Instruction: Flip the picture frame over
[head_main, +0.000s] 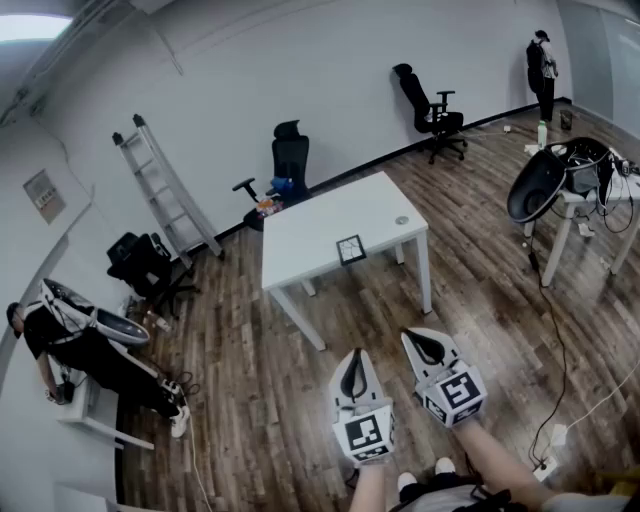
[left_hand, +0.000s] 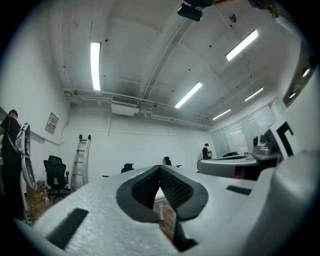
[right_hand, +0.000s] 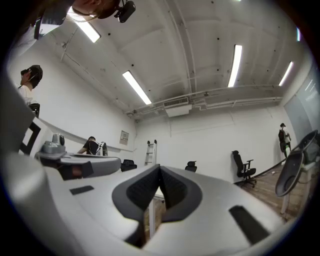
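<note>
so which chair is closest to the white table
The chair just behind the table's far edge, with something blue on its seat. The other two stand well away: one by the ladder, one further along the wall.

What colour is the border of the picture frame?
Black, around a pale centre; the picture frame shows best in the head view.

The right gripper (right_hand: 160, 168), jaws together, faces seemingly a table leg (right_hand: 151, 216).

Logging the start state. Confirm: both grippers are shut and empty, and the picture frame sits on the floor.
Wrong on one point: the picture frame sits on the white table, not the floor, as the head view shows. The left gripper and right gripper are shut and empty.
</note>
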